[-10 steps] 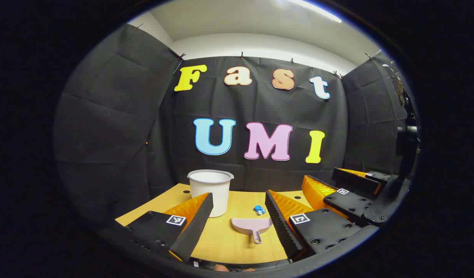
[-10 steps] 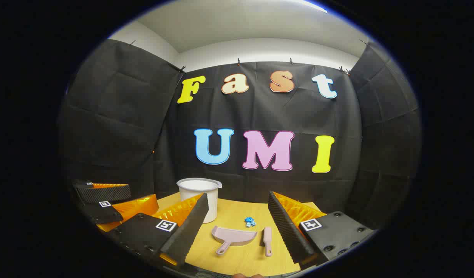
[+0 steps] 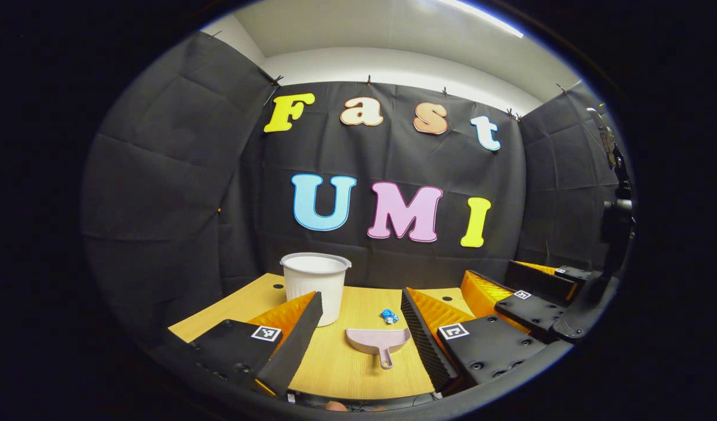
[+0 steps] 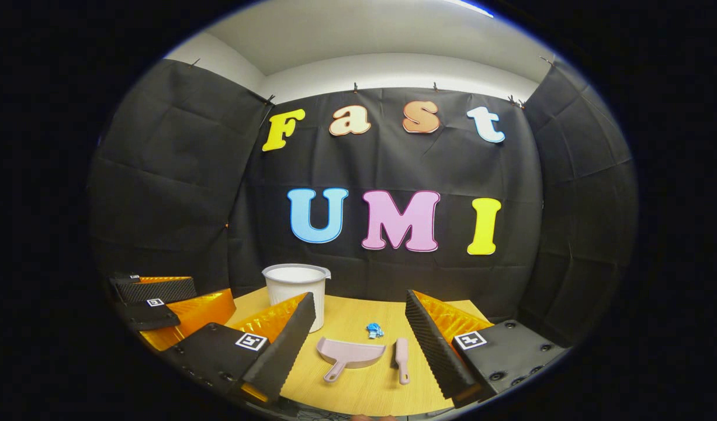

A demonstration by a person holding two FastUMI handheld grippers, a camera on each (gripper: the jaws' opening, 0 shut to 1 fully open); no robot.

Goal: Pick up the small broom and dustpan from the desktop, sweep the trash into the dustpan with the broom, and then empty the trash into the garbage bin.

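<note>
In the right gripper view, at the far left, the left tongs [image 4: 159,298] hover above the left edge of the desk [image 4: 358,392], spread apart and holding nothing. Next comes the white garbage bin [image 4: 295,289], which stands upright near the back of the desk, partly hidden behind a finger of the right tongs [image 4: 358,345]. These tongs are also released, with both fingers wide apart and nothing between them. Between these fingers, the pink dustpan [image 4: 349,355] lies flat on the desk, its handle pointing toward the camera and to the left. Just behind its right end lies the small blue trash [image 4: 374,331], apart from it. Just beside the dustpan on the right, not touching, lies the small pink broom [image 4: 401,358], its handle toward the camera.

In the left gripper view, the bin [image 3: 315,280] is at the left, then the dustpan [image 3: 377,340] and the trash [image 3: 388,316] between the fingers of the left tongs [image 3: 358,342], and the right tongs [image 3: 513,295] hover farther right.
</note>
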